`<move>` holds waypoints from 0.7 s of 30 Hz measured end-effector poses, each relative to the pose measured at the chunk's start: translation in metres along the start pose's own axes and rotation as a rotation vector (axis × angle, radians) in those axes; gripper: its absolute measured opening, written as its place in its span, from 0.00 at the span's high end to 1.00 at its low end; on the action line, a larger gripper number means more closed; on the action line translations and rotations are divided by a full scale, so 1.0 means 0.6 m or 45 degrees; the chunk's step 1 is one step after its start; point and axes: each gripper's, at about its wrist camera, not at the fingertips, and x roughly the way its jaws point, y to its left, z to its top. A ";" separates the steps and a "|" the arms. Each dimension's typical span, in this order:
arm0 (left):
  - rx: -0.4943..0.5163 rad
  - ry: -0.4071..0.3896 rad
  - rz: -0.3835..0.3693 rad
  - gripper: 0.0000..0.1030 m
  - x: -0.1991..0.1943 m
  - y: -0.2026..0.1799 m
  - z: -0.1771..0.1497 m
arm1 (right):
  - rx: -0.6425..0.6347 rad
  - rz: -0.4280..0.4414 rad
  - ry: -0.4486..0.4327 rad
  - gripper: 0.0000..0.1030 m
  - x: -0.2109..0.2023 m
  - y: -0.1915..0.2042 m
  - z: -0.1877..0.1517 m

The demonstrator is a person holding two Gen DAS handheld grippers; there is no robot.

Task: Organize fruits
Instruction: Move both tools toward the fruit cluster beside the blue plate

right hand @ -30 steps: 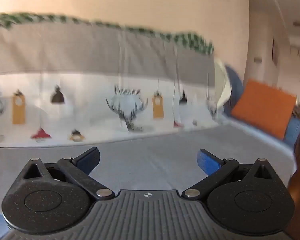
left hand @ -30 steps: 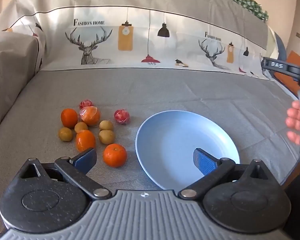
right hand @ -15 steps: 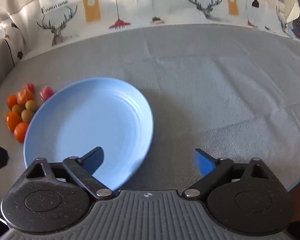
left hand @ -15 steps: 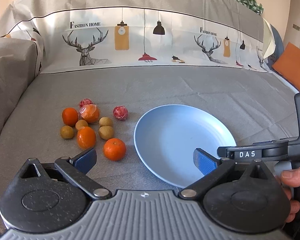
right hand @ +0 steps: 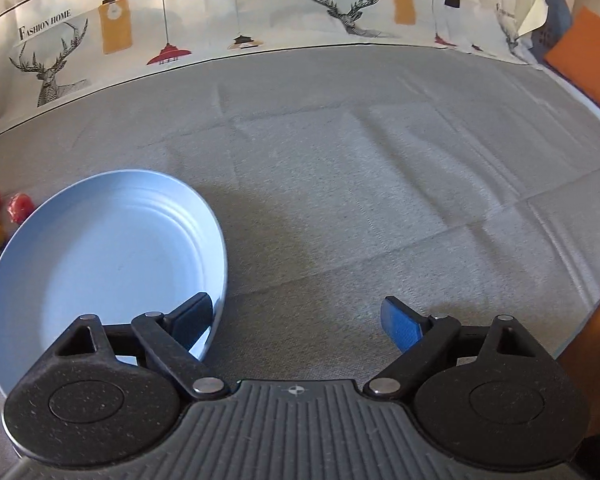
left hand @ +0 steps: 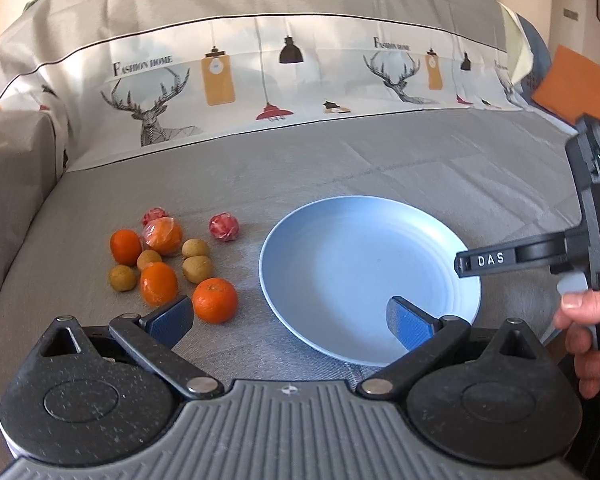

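Left of the blue plate (left hand: pixel 364 236) lie the fruits (left hand: pixel 214 300), nearest the wide, empty left claw (left hand: pixel 288 320).

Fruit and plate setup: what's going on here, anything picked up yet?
Nothing picked up yet. A person holds a gripper in each hand over a grey-covered sofa. The blue plate is empty; the oranges, small brown fruits and red wrapped ones sit in a cluster to its left. The left gripper is open, empty, above the gap between fruit and plate. The right gripper, by the plate's right rim, has just been closing slightly but stands wide with nothing between its jaws.
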 end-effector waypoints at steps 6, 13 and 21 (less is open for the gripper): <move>0.011 0.000 -0.013 0.00 0.004 -0.004 -0.004 | 0.028 -0.028 -0.033 0.11 -0.006 0.053 0.015; 0.027 0.008 -0.020 0.00 0.011 -0.007 -0.002 | -0.015 -0.017 -0.076 0.10 -0.003 0.082 0.023; 0.048 0.015 -0.026 0.00 0.018 -0.012 -0.004 | -0.044 -0.014 -0.105 0.09 0.000 0.104 0.024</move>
